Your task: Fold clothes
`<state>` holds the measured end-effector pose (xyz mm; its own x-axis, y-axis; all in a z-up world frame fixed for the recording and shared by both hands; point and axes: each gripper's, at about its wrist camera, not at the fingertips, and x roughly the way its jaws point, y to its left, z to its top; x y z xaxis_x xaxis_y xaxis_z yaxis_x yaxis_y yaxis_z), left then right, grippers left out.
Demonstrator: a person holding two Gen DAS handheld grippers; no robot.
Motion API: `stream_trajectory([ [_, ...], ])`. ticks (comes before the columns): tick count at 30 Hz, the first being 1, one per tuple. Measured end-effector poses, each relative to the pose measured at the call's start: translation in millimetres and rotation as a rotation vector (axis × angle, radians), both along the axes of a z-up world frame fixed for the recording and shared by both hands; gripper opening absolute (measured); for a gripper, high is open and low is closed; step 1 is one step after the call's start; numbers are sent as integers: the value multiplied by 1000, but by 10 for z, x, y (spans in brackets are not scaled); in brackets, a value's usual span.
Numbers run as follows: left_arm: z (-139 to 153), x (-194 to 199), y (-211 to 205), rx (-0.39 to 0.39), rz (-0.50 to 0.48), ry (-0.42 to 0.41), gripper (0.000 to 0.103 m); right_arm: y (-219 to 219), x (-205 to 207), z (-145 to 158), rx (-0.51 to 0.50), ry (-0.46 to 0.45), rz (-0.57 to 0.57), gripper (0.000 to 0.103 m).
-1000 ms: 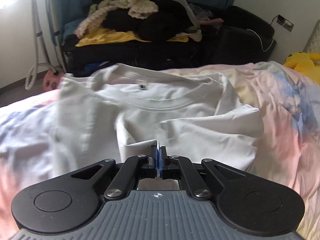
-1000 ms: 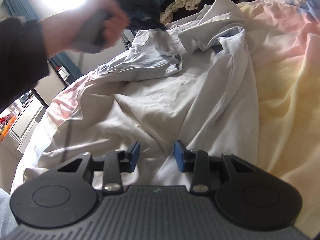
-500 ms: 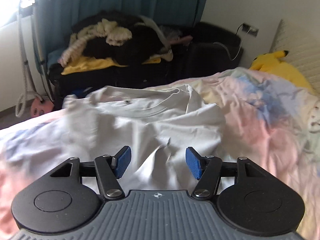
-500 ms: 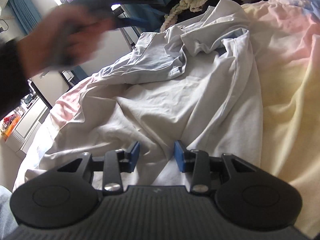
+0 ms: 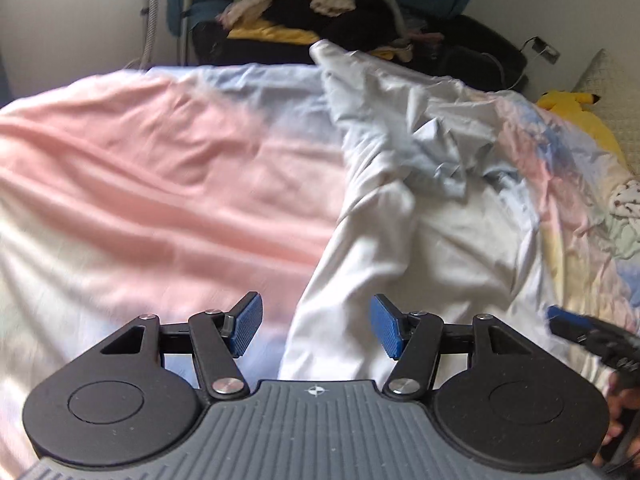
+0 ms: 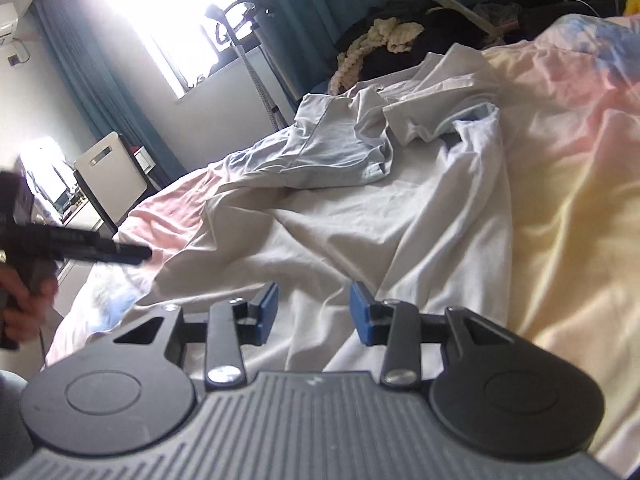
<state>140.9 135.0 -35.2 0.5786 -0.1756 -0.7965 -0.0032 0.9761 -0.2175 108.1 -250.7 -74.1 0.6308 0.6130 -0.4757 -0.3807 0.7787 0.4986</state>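
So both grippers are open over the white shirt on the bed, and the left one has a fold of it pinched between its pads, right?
Not quite. The left gripper is open, as you say, but it holds nothing: in the left wrist view its blue pads stand wide apart above the white shirt. The right gripper is open over it too.

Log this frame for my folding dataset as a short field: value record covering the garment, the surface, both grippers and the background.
garment: white T-shirt, crumpled, partly folded over near the collar, lying on the bed
surface: pink and pastel duvet
left gripper: open, empty, over the shirt's near edge
right gripper: open, empty, low over the shirt
background: clothes pile; yellow plush toy at the bed's far right
fold status: not neatly folded yet
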Motion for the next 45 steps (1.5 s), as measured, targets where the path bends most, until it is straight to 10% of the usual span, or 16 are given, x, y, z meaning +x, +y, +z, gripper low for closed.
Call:
stream_trajectory([
  [7, -259, -100, 86, -21, 8, 60, 59, -60, -188, 40, 28, 15, -34, 43],
  [17, -170, -300, -566, 22, -345, 6, 58, 547, -269, 84, -46, -89, 206, 42],
  [27, -186, -152, 93, -76, -59, 10, 61, 1026, -354, -118, -212, -130, 379, 37],
  [39, -293, -211, -185, 80, -183, 67, 59, 1047, -257, -204, -229, -66, 386, 27],
  [45, -244, -373, -621, 269, -308, 30, 5, 998, -223, -182, -198, -49, 367, 28],
])
